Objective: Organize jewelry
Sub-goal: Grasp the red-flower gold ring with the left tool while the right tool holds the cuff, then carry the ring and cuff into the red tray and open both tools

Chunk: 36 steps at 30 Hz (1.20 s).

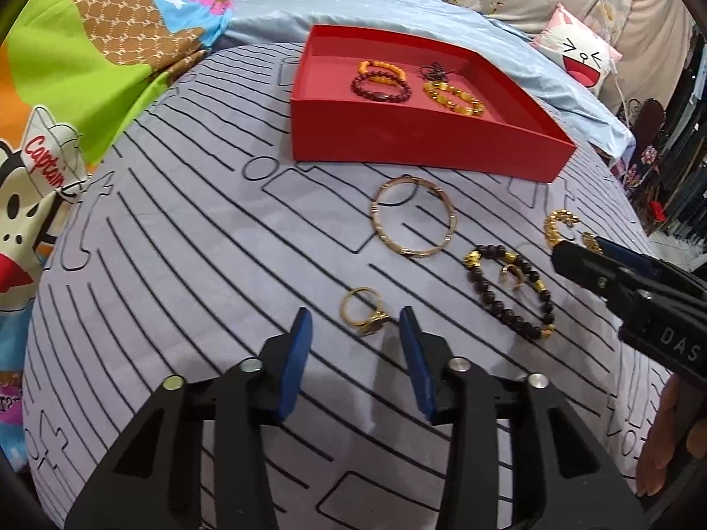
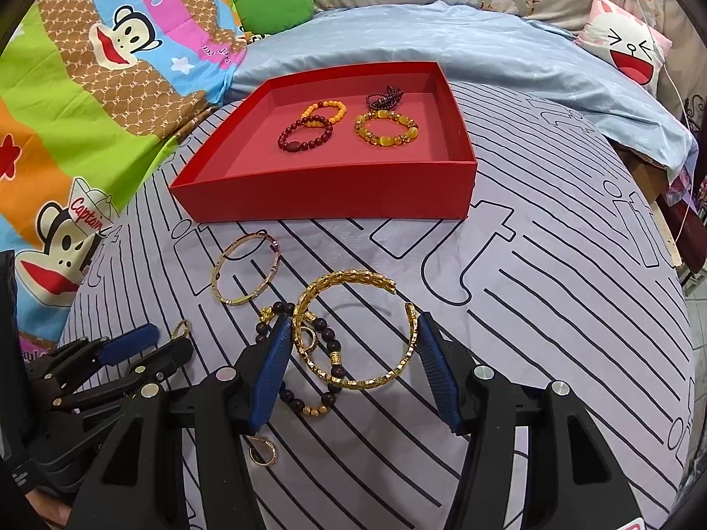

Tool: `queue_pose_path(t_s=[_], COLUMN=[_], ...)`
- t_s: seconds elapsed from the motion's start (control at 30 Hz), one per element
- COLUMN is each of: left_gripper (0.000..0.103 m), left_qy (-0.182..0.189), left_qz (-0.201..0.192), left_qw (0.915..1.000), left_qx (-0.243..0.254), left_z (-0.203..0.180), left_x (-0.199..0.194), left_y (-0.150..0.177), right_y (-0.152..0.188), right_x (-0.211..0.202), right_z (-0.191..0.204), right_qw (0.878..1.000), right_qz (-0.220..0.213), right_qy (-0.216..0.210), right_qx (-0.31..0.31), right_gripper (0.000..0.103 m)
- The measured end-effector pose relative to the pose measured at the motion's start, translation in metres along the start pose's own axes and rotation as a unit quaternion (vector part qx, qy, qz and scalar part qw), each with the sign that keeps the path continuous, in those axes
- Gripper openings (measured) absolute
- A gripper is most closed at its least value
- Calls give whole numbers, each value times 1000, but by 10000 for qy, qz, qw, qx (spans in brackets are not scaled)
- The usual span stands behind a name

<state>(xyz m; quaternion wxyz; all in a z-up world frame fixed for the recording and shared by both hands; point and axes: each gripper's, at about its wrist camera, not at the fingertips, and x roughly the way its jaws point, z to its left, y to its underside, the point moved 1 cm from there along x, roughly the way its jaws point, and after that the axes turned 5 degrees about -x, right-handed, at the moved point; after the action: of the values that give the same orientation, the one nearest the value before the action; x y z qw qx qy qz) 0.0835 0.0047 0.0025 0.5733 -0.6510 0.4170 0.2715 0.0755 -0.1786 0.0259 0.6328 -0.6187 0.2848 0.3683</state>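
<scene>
Ring just ahead of the left claw, cuff inside the right claw

The left claw (image 1: 355,318), jaws partly open and empty, has the gold ring (image 1: 363,311) at its 12 o'clock on the bed (image 1: 199,229), the band's flat face up, just beyond the tips. The right claw (image 2: 353,331) stands wide around the gold cuff (image 2: 353,331); whether its pads press it I cannot tell. The red box (image 1: 424,145) lies farther off at 12 o'clock.
</scene>
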Motion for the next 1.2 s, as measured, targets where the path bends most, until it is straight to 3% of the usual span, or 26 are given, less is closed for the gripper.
queue_pose_path(t_s=[0.2,0.33,0.83,1.2], left_gripper=[20,15,15,15], left_qy=[139,212,278,479], left_qz=[8,8,17,-367], left_qw=[9999,9998,9995,9982], left_qx=[-20,-49,-147,-43], left_z=[-4,-1,2,-9], left_x=[2,3,-3,-32], left_y=[-1,-4,-8,-47], right_y=[0,0,-7,-37], right_x=[0,0,-8,-24], right_z=[1,1,0,-8], right_qw=[10000,10000,10000,9990], right_qz=[-4,0,-91,-442], right_qy=[-2,-2,-35,-82], right_qx=[0,-7,-7,5], right_gripper=[55,55,55,55])
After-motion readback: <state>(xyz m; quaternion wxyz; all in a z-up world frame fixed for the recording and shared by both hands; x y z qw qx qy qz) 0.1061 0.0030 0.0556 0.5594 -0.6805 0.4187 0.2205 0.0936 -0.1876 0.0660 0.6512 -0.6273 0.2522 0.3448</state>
